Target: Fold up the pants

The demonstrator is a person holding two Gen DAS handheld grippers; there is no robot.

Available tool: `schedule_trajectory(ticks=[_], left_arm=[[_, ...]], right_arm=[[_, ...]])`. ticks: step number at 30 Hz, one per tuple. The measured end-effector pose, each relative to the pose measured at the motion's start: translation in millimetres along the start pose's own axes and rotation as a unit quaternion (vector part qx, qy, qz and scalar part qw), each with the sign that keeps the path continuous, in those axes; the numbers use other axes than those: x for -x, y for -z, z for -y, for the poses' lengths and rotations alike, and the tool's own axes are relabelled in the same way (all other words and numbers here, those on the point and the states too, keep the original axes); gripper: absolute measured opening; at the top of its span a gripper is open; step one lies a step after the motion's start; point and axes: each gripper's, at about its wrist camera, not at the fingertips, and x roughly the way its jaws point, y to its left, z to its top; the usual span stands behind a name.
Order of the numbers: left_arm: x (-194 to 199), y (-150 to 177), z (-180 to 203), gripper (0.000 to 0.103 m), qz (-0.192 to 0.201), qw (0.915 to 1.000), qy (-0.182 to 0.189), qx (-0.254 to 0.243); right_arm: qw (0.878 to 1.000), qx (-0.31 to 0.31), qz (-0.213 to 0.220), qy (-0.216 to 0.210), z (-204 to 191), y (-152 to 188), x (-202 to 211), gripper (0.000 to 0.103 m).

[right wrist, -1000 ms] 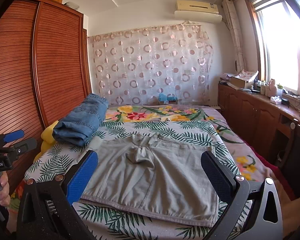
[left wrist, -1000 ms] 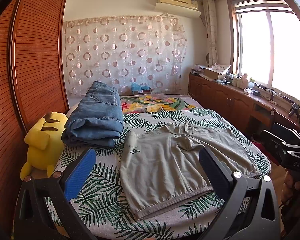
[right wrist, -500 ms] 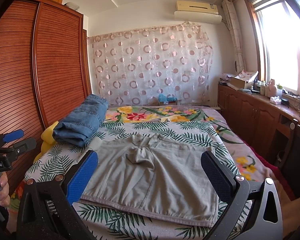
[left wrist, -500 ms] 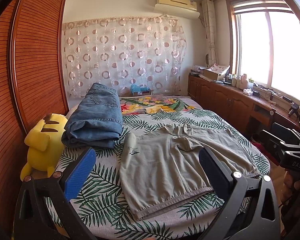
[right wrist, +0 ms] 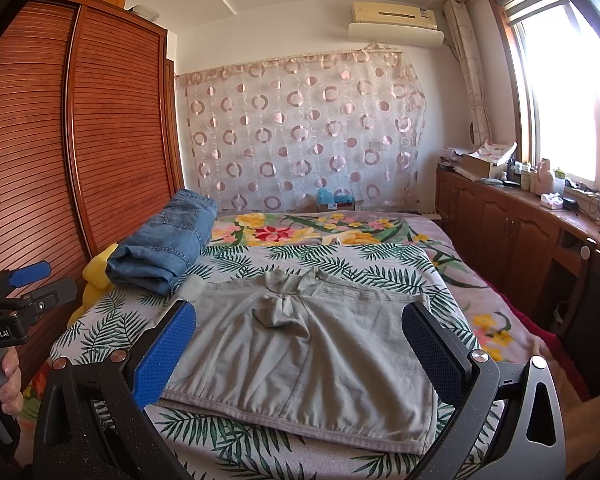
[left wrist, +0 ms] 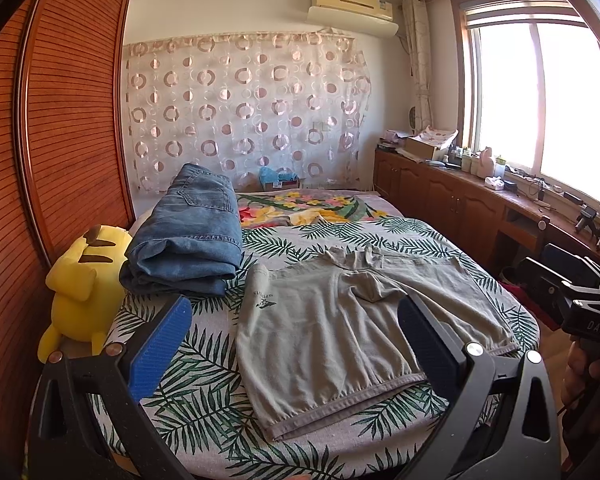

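Grey pants (left wrist: 332, 332) lie spread flat on the leaf-print bedspread (left wrist: 188, 392), waistband toward me, crotch fabric bunched in the middle; they also show in the right wrist view (right wrist: 300, 356). My left gripper (left wrist: 292, 332) is open and empty, held above the near edge of the bed in front of the pants. My right gripper (right wrist: 296, 340) is open and empty, also above the near edge. The left gripper appears at the left edge of the right wrist view (right wrist: 24, 288), held by a hand.
Folded blue jeans (left wrist: 188, 236) lie at the back left of the bed, beside a yellow plush toy (left wrist: 80, 284). A wooden wardrobe (left wrist: 60, 140) stands at left. A cluttered wooden cabinet (left wrist: 460, 200) runs under the window at right.
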Motion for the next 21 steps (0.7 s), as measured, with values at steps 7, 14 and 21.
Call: schedule_trajectory(ticks=[7,14,21], left_arm=[[-0.5,2.6,-0.6,0.103,0.001,1.0000,-0.001,0.001],[-0.2,2.5,-0.3,0.103,0.001,1.0000,-0.002,0.001],[-1.5,2.1,-0.3,0.103,0.001,1.0000,0.000,0.001]], right_arm=[[1.000,0.000,0.000,0.000,0.0,-0.1,0.0,0.103],[1.000,0.000,0.000,0.000,-0.3,-0.4,0.0,0.103],[1.000,0.000,0.001,-0.001,-0.7,-0.7,-0.3,0.103]])
